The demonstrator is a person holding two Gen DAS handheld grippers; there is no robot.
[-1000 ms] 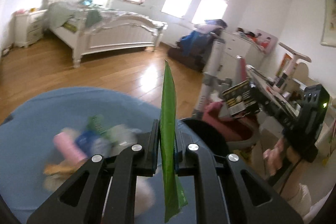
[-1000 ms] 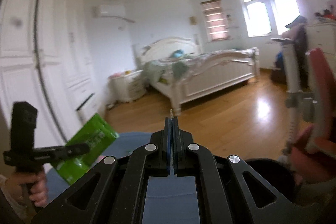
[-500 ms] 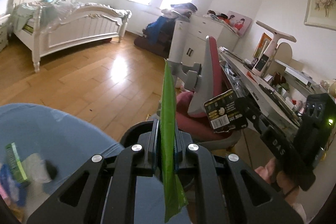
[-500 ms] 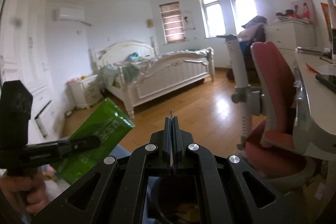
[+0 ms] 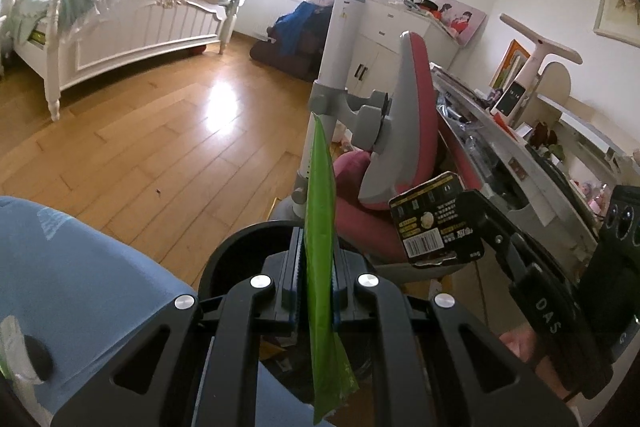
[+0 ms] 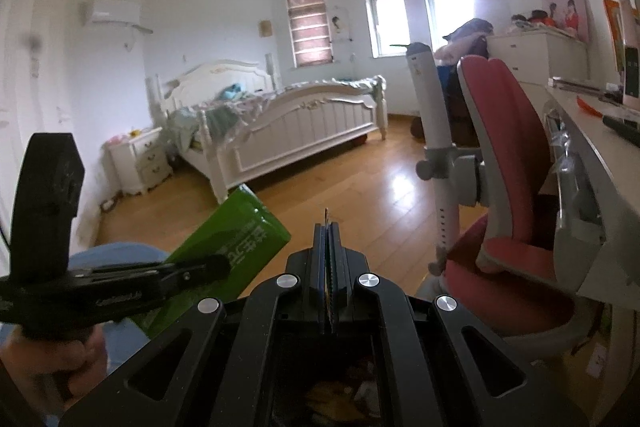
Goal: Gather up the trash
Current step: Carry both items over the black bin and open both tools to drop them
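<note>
My left gripper (image 5: 316,259) is shut on a green wrapper (image 5: 320,227), held edge-on above a black trash bin (image 5: 236,251). The green wrapper also shows flat in the right wrist view (image 6: 236,251), clamped in the left gripper (image 6: 216,267). My right gripper (image 6: 329,267) is shut on a thin black-and-gold packet (image 6: 328,267), seen edge-on. That packet shows flat in the left wrist view (image 5: 432,227), held by the right gripper (image 5: 468,227) to the right of the bin. The bin's inside with trash shows below the right gripper (image 6: 332,395).
A blue-covered table (image 5: 80,275) lies at the left, with a white item and dark lid (image 5: 24,359) at its edge. A pink chair (image 5: 400,167) and a cluttered desk (image 5: 520,163) stand at the right. A white bed (image 5: 120,23) and wooden floor (image 5: 160,131) lie beyond.
Both grippers have swung right, away from the blue table and its pile of trash, to above the black bin. Both grips are unchanged.
</note>
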